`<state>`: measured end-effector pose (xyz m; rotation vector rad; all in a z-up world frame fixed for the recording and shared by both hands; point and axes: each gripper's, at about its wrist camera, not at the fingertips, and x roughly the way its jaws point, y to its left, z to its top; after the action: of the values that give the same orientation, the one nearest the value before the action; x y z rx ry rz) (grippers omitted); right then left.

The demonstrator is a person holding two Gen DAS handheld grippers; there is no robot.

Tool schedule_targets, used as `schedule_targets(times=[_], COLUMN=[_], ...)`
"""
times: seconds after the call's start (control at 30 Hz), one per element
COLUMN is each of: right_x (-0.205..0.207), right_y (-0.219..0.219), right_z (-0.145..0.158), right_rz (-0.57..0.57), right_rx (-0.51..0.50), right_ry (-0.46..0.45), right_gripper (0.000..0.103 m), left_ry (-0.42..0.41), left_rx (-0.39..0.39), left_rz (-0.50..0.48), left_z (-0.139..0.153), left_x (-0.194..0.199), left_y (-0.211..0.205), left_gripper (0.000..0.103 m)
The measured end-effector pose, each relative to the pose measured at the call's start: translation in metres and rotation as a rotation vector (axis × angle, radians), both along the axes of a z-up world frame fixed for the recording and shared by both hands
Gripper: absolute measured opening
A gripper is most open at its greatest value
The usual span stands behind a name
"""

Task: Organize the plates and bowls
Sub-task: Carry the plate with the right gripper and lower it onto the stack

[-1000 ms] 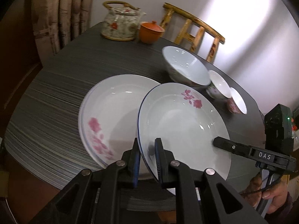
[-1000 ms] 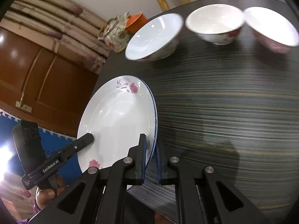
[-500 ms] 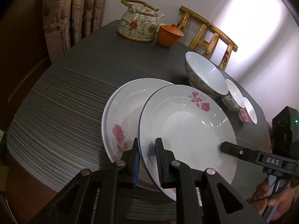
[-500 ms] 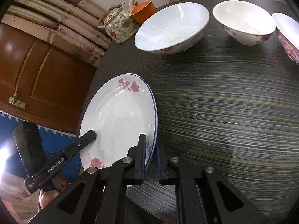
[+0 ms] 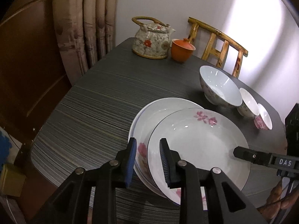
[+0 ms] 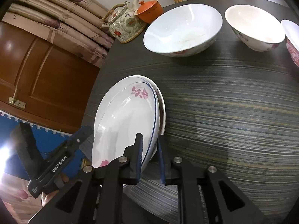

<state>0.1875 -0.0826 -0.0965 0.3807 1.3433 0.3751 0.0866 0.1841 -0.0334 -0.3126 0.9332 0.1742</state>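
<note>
I am starting on the left. My left claw (image 5: 147, 141) is opening right now. A moment ago its two pads were pinching the near edge of the top plate (image 5: 198, 145). Now the pads are standing apart, with the edge between them and not touching them. So this claw is letting go.

In the middle, the top plate is no longer hanging in the air beside the bottom plate (image 5: 158, 115). It has slid over and is now lying on it. It is not sitting dead centre yet. It is sticking out toward me and to the right, and part of the bottom plate is showing on the left. Both plates are resting on the dark table (image 5: 93, 102), near my edge of it.

On the right, my right claw (image 6: 149, 137) is loosening too, but only a little. The plate's edge is between its jaws, and the pads look just off it, though the gap is thin.

I am thinking the plate stack is now made, and only a small nudge could be needed to line it up.

Further right, the big bowl (image 5: 218, 85) and the two small bowls (image 5: 248, 100) are sitting in a row, each on its own. I am guessing they are the next job: putting the small ones inside the big one.
</note>
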Motion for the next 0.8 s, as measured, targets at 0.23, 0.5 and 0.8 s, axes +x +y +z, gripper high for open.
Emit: schedule_targets(times=[0.23, 0.5, 0.8], right_x=[0.0, 0.0, 0.002], right_y=[0.005, 0.016, 0.02], right_z=[0.001, -0.007, -0.009], right_rz=[-0.001, 0.011, 0.019], right_rx=[-0.01, -0.035, -0.052], right_ry=[-0.006, 0.001, -0.008], right_gripper=[0.015, 0.015, 0.015], left_ry=[-0.006, 0.012, 0.015], left_rx=[0.007, 0.009, 0.029], left_rz=[-0.006, -0.023, -0.025], left_z=[0.002, -0.001, -0.003], left_x=[0.0, 0.003, 0.006], left_y=[-0.001, -0.006, -0.007], left_gripper=[0.026, 0.026, 0.026])
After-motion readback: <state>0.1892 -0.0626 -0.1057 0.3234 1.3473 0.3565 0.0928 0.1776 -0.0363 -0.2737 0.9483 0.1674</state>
